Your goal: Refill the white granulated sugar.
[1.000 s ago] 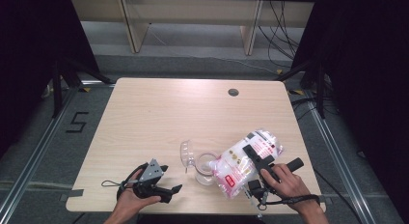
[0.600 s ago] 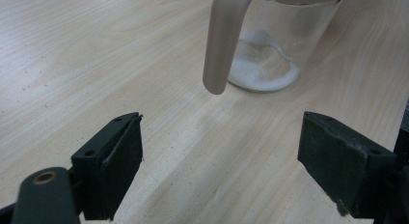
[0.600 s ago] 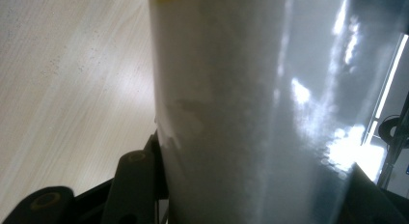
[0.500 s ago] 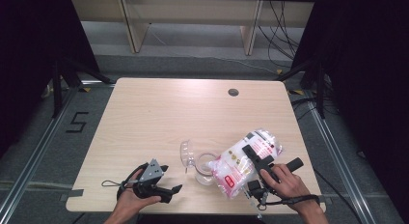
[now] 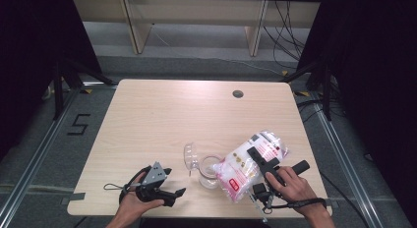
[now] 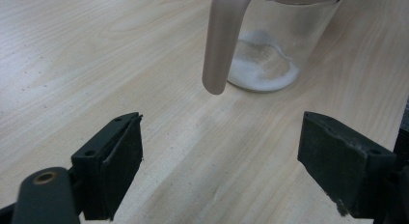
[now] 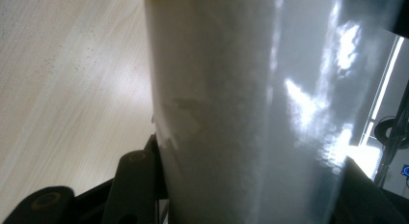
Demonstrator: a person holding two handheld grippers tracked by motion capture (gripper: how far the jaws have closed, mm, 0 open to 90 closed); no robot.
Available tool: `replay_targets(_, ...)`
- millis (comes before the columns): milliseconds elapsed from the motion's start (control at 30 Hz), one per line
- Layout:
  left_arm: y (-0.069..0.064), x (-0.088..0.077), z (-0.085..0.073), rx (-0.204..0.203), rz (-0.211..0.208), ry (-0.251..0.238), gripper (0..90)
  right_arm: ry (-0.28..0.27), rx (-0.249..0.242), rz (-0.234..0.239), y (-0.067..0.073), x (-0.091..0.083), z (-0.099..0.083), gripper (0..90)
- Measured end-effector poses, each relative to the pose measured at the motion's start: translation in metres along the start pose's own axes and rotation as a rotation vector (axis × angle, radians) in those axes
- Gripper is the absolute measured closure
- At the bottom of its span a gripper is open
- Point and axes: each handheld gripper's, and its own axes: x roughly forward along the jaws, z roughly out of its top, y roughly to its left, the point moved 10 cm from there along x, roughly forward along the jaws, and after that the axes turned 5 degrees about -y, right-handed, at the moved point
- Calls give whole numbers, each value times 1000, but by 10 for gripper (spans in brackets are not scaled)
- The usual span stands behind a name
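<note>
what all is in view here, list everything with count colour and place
clear glass jug with a handle: 1, clear with white powder at its bottom, near table edge, centre
clear glass lid: 1, clear, just left of the jug
plastic bag of white powder: 1, white with red print, tilted over the jug
light wooden table: 1, beige
round cable hole: 1, grey, far right of the table
left gripper: 1, black, open, facing the jug
right gripper: 1, black, clamped on the bag

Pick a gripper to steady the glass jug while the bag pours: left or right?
Left. The left gripper is open, empty and faces the jug handle. The right gripper is shut on the tilted bag over the jug.
</note>
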Motion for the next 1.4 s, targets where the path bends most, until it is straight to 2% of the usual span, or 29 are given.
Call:
replay_targets(133, 0, 0, 0, 3, 0, 0, 157, 23, 18, 1, 1, -2, -3, 542)
replay_targets(300, 0, 1, 0, 3, 5, -9, 157, 24, 21, -5, 1, -2, -5, 543)
replay_targets(400, -1, 1, 0, -2, 4, -8, 157, 8, -13, -13, -3, -2, -3, 543)
replay_targets(433, -1, 2, 1, -4, 4, -14, 157, 29, 23, -11, 1, -3, -5, 543)
replay_targets(933, -1, 1, 1, 1, 3, -12, 156, 26, -1, -12, -4, -4, -5, 545)
replay_targets(1400, -1, 1, 1, 3, -3, -13, 157, 21, 14, -14, -2, -4, -4, 549)
